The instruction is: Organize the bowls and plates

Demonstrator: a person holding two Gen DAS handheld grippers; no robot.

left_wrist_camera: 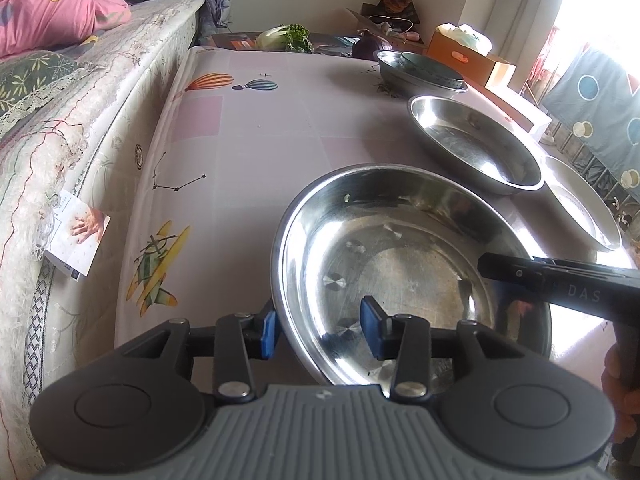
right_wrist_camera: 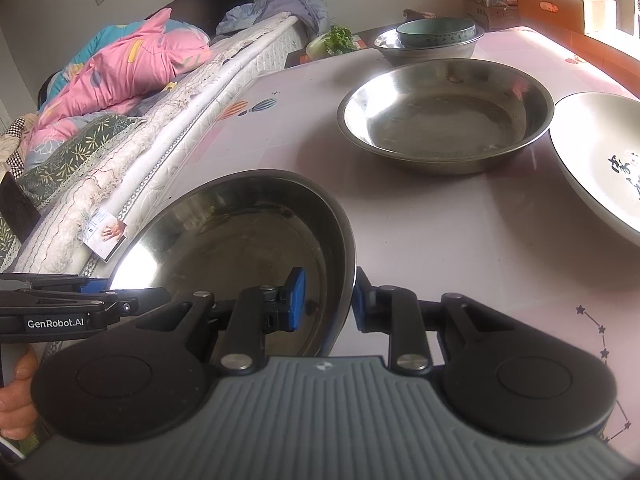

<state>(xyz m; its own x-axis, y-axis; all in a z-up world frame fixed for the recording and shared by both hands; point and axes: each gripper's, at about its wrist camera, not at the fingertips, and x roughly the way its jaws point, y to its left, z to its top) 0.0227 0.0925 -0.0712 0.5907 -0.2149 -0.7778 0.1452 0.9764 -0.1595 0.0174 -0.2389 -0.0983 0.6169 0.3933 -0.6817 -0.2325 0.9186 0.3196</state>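
Note:
A shallow steel plate [left_wrist_camera: 400,248] [right_wrist_camera: 240,236] lies nearest on the pink patterned table [left_wrist_camera: 260,128]. My left gripper [left_wrist_camera: 320,332] straddles its near-left rim, one blue pad outside and one inside with a gap, so it is open. On the opposite rim my right gripper [right_wrist_camera: 328,300] is shut; its black finger [left_wrist_camera: 560,280] shows in the left wrist view. Behind stands a second steel plate [left_wrist_camera: 476,144] [right_wrist_camera: 444,116]. A white plate [left_wrist_camera: 580,204] [right_wrist_camera: 600,160] with black writing sits to its right. Farther back, a teal bowl [right_wrist_camera: 436,32] rests inside a steel bowl [left_wrist_camera: 420,76] [right_wrist_camera: 424,54].
A mattress [left_wrist_camera: 60,140] with a pink quilt [right_wrist_camera: 132,68] runs along the table's left edge. Greens [left_wrist_camera: 288,36], a dark purple vegetable [left_wrist_camera: 370,46] and cardboard boxes [left_wrist_camera: 468,52] lie beyond the far end. A person's hand [right_wrist_camera: 16,396] holds the left gripper's handle.

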